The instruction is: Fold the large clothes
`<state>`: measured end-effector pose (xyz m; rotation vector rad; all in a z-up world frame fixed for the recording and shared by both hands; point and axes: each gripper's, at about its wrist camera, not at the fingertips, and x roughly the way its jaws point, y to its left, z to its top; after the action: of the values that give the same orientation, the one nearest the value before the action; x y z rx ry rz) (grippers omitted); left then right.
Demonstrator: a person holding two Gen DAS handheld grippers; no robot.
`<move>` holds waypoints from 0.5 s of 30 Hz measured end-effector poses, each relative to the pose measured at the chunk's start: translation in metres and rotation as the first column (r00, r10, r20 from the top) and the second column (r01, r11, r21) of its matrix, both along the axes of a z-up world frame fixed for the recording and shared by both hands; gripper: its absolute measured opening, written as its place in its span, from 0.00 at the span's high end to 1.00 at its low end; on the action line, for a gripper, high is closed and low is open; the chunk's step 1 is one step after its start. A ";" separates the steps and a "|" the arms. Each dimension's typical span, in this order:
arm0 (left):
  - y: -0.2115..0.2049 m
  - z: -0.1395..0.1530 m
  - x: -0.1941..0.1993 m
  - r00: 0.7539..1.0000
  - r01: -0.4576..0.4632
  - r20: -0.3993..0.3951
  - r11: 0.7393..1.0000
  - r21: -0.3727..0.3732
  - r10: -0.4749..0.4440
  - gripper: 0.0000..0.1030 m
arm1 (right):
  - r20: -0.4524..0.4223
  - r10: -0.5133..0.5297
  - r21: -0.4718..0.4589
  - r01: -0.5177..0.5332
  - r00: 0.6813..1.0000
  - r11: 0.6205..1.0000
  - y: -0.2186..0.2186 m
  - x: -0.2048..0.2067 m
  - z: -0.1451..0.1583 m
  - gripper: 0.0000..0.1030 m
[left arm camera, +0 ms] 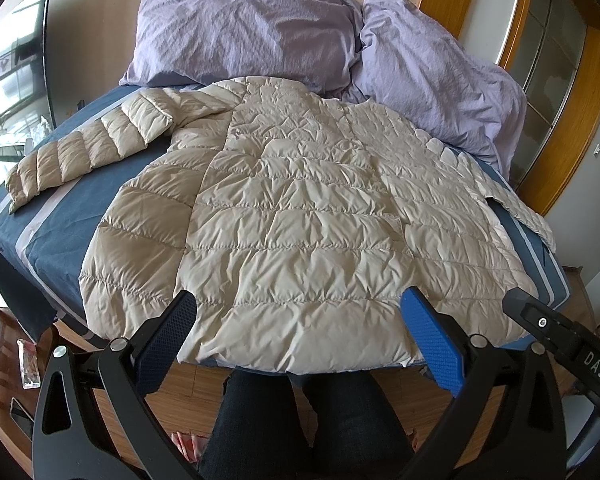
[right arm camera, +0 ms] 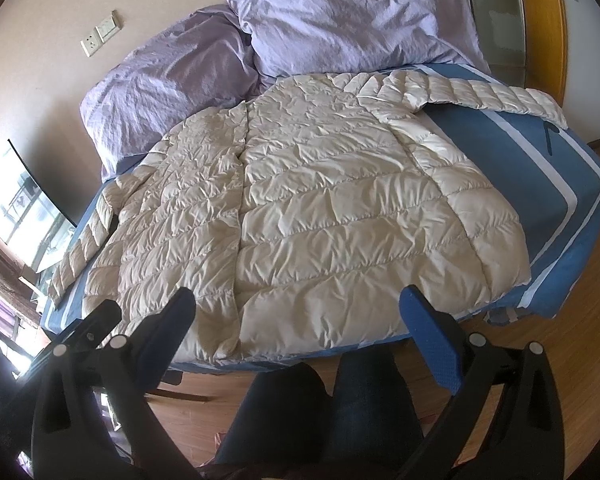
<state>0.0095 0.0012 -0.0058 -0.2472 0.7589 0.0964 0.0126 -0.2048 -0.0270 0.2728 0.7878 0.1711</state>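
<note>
A cream quilted puffer jacket (left arm camera: 300,208) (right arm camera: 320,208) lies spread flat on the blue bed, hem toward me and collar toward the pillows. One sleeve (left arm camera: 88,148) stretches out to the left; the other sleeve (right arm camera: 472,94) reaches to the right. My left gripper (left arm camera: 300,312) hovers open just above the hem, nothing between its fingers. My right gripper (right arm camera: 300,312) is open too, over the hem near the bed's front edge. The right gripper's body (left arm camera: 560,332) shows at the right of the left wrist view.
Two lilac pillows (left arm camera: 244,28) (right arm camera: 352,12) lie at the head of the bed. The blue sheet with white stripes (right arm camera: 556,184) shows beside the jacket. A person's legs in dark trousers (left arm camera: 308,420) stand on the wooden floor (right arm camera: 560,352) at the bed's foot.
</note>
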 end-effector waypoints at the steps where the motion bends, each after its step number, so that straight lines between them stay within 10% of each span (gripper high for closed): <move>1: 0.000 0.000 0.002 1.000 0.000 -0.002 1.000 0.003 0.000 0.01 | 0.000 -0.004 -0.004 0.004 1.000 1.000 0.000 0.000 0.000 0.02; 15: 0.016 -0.002 0.065 0.999 -0.028 -0.034 0.996 0.090 0.031 0.01 | 0.012 -0.092 -0.030 0.092 0.996 0.995 -0.029 0.068 0.006 0.02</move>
<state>0.0749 0.0176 -0.0074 -0.1721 0.7841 0.1630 0.0808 -0.2340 -0.0207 0.2785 0.7655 0.0733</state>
